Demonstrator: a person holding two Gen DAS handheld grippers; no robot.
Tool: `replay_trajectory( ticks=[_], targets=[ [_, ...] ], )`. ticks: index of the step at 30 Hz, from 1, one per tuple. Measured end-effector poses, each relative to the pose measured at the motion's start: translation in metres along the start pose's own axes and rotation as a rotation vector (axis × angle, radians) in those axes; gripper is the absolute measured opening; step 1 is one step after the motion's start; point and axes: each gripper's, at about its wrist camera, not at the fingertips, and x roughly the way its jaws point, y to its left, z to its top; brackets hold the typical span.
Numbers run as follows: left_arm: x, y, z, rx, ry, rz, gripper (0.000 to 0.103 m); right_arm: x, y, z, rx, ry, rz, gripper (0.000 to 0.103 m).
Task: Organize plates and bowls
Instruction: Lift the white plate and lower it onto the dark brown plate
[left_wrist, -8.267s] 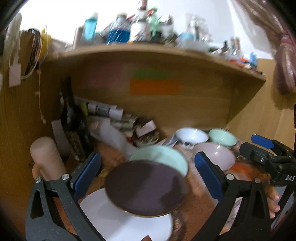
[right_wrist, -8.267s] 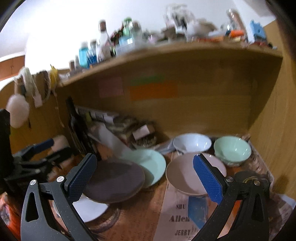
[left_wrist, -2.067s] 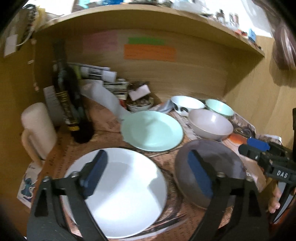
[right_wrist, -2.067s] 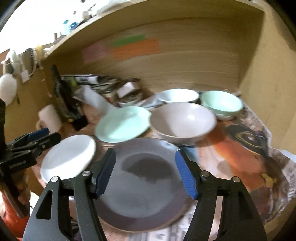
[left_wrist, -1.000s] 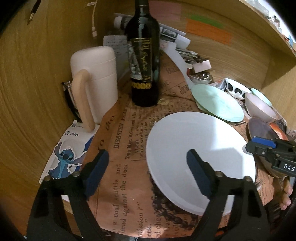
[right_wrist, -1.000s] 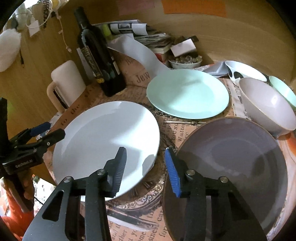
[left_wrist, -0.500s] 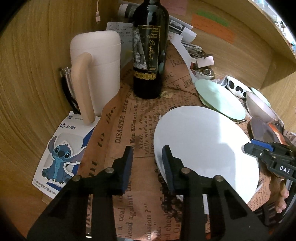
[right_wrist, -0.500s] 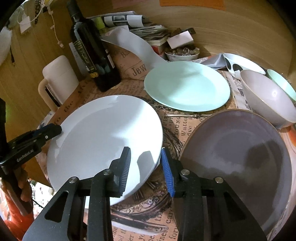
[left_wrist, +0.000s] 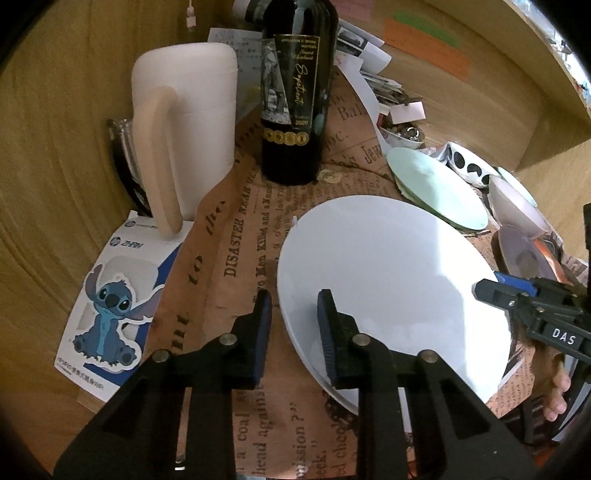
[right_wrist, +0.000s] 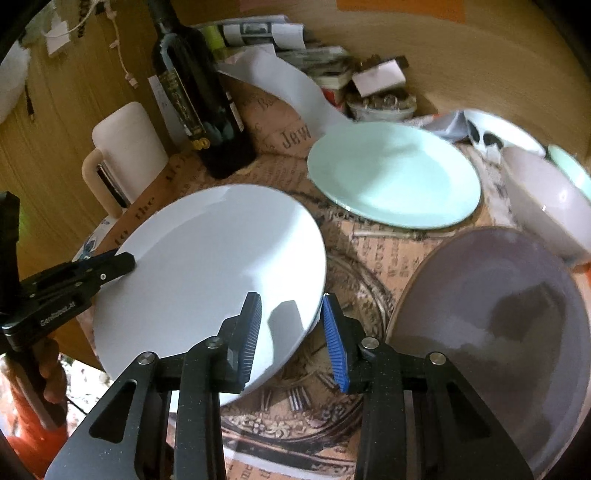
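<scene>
Newsprint-patterned paper (left_wrist: 236, 236) covers the wooden desk (cluttered); both grippers' jaws pinch the white plate (right_wrist: 207, 258) at opposite rims.

The left gripper (left_wrist: 293, 314), its jaws just narrowed, clamps the near rim of a round white ceramic plate (left_wrist: 391, 280). A dark glass wine bottle (left_wrist: 293, 92) stands behind on newspaper-print paper (left_wrist: 236, 243).

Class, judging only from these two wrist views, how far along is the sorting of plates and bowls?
Early. Done: nothing is stacked yet. In hand: both grippers, left and right, clamp opposite rims of the white plate. Left: the mint plate, dark plate and bowls lie separately.
</scene>
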Motion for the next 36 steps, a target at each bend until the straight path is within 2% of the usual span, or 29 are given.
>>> replay_trajectory(
  ticks=[4, 7, 11, 19, 28, 36],
  targets=[
    [0.003, -0.001, 0.000, 0.005, 0.009, -0.022, 0.025, 0.004, 0.000, 0.000, 0.013, 0.030, -0.002, 0.031],
    [0.003, -0.001, 0.001, 0.016, 0.008, -0.017, 0.025, 0.005, 0.002, 0.001, 0.012, 0.023, 0.009, 0.031],
    [0.002, 0.000, 0.002, 0.016, 0.017, -0.032, 0.025, 0.006, 0.004, 0.001, -0.010, 0.011, -0.019, 0.025],
    [0.000, -0.003, 0.003, 0.000, 0.011, -0.045, 0.025, 0.000, 0.002, 0.000, -0.023, -0.016, -0.033, 0.025],
    [-0.017, -0.020, 0.010, 0.030, -0.052, -0.039, 0.025, -0.017, -0.004, 0.006, -0.024, -0.084, -0.039, 0.025],
    [-0.025, -0.040, 0.019, 0.052, -0.090, -0.062, 0.025, -0.037, -0.014, 0.005, -0.016, -0.129, -0.052, 0.025]
  ],
)
